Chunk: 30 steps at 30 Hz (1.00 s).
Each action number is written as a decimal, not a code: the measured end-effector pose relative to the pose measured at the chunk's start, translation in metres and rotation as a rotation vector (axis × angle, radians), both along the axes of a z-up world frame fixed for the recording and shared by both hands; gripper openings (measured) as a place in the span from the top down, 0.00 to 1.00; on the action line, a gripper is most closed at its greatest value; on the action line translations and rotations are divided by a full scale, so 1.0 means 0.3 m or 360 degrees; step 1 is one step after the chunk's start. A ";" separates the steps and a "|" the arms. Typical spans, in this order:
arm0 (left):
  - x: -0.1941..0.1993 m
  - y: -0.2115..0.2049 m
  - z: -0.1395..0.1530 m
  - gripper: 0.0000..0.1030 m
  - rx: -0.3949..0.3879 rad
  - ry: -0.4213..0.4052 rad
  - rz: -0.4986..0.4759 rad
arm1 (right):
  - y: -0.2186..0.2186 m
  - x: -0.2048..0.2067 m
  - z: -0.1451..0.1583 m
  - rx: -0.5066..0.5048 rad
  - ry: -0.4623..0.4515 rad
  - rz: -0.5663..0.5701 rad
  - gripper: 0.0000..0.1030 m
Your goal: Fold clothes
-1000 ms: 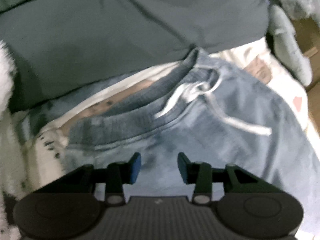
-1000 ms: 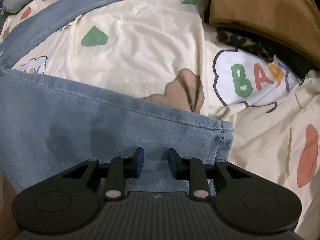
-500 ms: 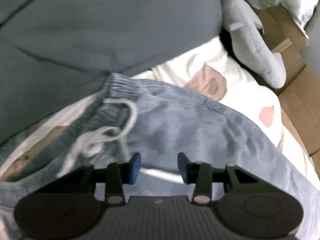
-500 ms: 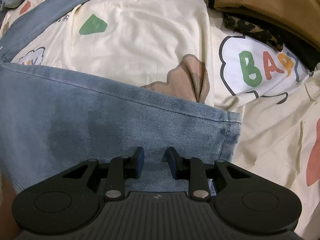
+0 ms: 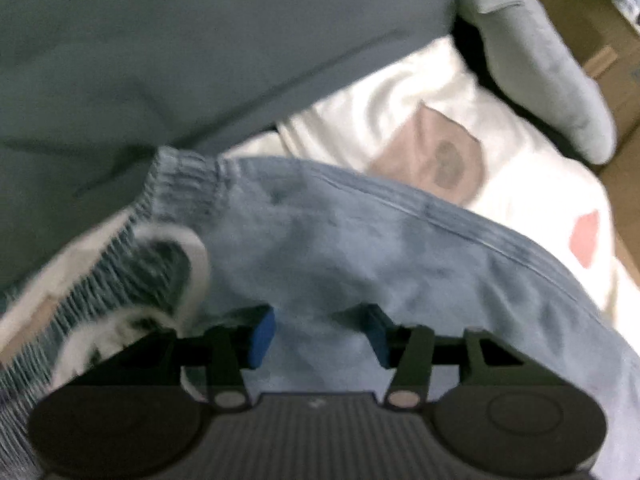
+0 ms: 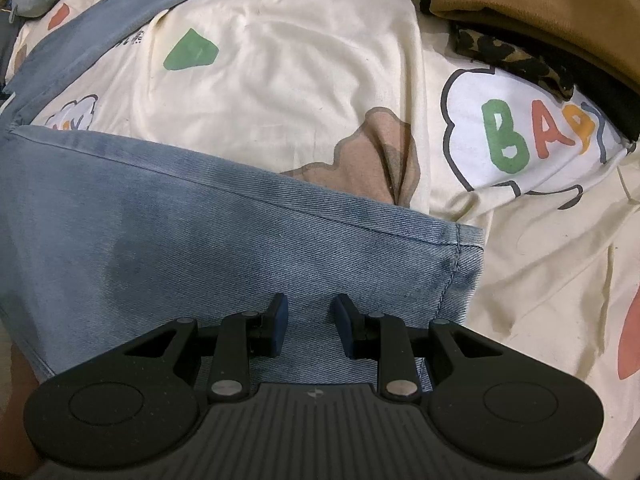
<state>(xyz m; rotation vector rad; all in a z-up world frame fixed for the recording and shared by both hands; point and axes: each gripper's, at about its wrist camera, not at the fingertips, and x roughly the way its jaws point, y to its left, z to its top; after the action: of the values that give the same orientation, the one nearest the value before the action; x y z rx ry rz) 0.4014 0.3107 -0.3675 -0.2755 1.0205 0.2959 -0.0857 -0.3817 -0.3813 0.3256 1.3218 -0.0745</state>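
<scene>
The left gripper [image 5: 320,330] is sliding along the waistband [image 5: 182,184] of the light blue denim pants [image 5: 360,248], w/ the view now blurred. A sec ago the white drawstring [image 5: 196,264] was sitting up ahead near centre; it's now hugging the lower left, and the pants' outer side seam is running across the right of the view. Its jaws are opening, half-wide, w/ denim under the gap but nothing pinched that the view shows. The pants are lying flat on a cream cartoon-print sheet [image 6: 304,80], their waist end tucked against a dark grey-green garment [image 5: 200,60].

The right gripper [image 6: 308,330] is keeping put over the leg hem [image 6: 460,272], same spot as before, jaws narrow w/ a clear gap, hovering over the fabric, no grip visible.

Prob. meaning: the left is getting set to grab the waist's outer corner while the right is waiting at the hem, so a lengthwise fold is likely next. Fold itself not yet begun.
</scene>
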 end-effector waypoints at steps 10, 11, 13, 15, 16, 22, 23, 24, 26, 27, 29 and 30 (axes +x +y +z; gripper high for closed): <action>0.095 0.102 -0.021 0.97 0.0110 0.0071 0.0134 | 0.005 0.016 0.001 0.0005 0.0041 0.0035 0.68; 0.103 0.105 -0.025 0.97 0.0118 0.0074 0.0133 | 0.006 0.015 0.001 0.0004 0.0042 0.0036 0.68; 0.124 0.107 -0.033 0.97 0.0157 0.0083 0.0115 | 0.008 0.014 0.002 0.0001 0.0042 0.0035 0.68; 0.141 0.111 -0.042 0.97 0.0173 0.0086 0.0106 | 0.009 0.014 0.002 -0.0004 0.0044 0.0031 0.68; 0.148 0.113 -0.044 0.97 0.0175 0.0089 0.0109 | 0.010 0.015 0.002 -0.0006 0.0046 0.0030 0.68; 0.163 0.127 0.041 0.95 0.0069 0.0103 0.0112 | 0.010 0.027 0.001 -0.0008 0.0065 0.0040 0.68; 0.161 0.126 0.075 0.92 0.0097 0.0083 0.0082 | 0.010 0.029 0.001 -0.0007 0.0067 0.0041 0.68; 0.159 0.128 0.107 0.90 0.0119 0.0076 0.0072 | 0.010 0.030 0.001 -0.0007 0.0068 0.0042 0.68; 0.149 0.147 0.168 0.84 0.0090 0.0057 0.0043 | 0.012 0.031 0.000 -0.0011 0.0069 0.0046 0.68; 0.143 0.155 0.195 0.83 0.0085 0.0049 0.0025 | 0.013 0.030 0.001 -0.0012 0.0066 0.0046 0.68; 0.124 0.166 0.237 0.72 0.0119 0.0044 -0.0013 | 0.014 0.025 0.001 -0.0016 0.0057 0.0048 0.68; 0.113 0.172 0.249 0.64 0.0112 0.0044 -0.0030 | 0.014 0.022 0.001 -0.0017 0.0050 0.0049 0.68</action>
<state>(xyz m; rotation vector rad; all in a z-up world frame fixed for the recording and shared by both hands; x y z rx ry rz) 0.4354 0.3624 -0.2927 -0.1985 1.0371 0.3187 -0.0791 -0.3774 -0.3810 0.2958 1.3567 -0.0608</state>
